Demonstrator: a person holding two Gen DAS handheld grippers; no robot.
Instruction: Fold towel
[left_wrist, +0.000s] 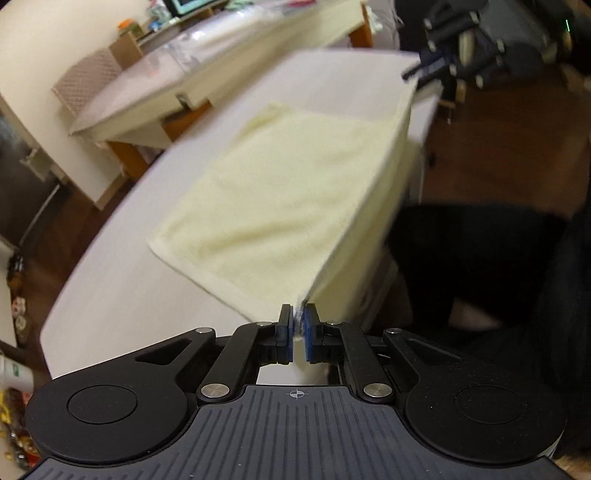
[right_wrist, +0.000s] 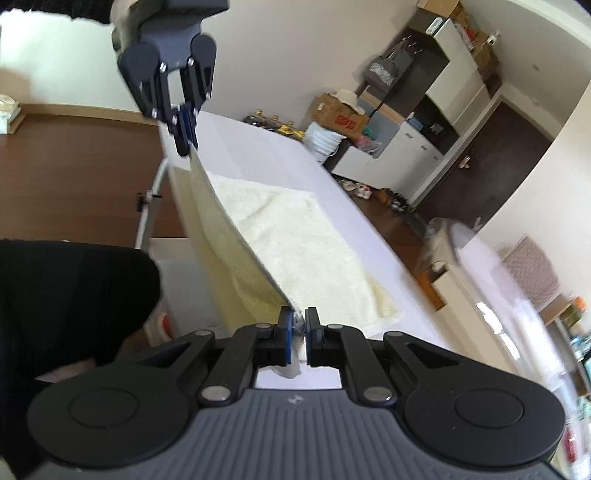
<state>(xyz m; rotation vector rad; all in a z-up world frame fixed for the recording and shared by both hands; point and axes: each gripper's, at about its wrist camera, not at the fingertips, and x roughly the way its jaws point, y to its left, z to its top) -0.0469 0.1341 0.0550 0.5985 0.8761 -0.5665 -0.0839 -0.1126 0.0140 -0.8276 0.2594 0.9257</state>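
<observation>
- Pale yellow terry towel (left_wrist: 295, 184) lies mostly flat on the white table (left_wrist: 122, 288); its near edge is lifted off the surface and stretched taut between the two grippers, with some cloth hanging below that edge over the table's side.
- Left gripper (left_wrist: 298, 334): jaws clenched on one corner of the lifted edge, cloth visibly pinched between the blue pads (left_wrist: 289, 339).
- Right gripper (right_wrist: 298, 336): jaws likewise closed on the opposite corner, a tuft of towel poking out beneath the fingers.
- Progress, as a judgement: early stage of a fold. Both corners are secured and raised, but the lifted edge has not yet been carried across to the far edge. No finished crease is clear in either view, though motion blur hides fine detail. Left to do: sweep the edge over, lay it down, let go, possibly fold again.
- Left wrist view alone shows a second table (left_wrist: 221, 70) beyond with clutter, and the right gripper at the far corner, upper right.
- Right wrist view alone shows the left gripper from outside, its tips closed on the corner, plus cardboard boxes (right_wrist: 338, 110), white cabinets (right_wrist: 406, 147) and a dark door (right_wrist: 509, 147) across the room.
- Dark clothing of the person (right_wrist: 74, 295) sits just beside the table's near side.
</observation>
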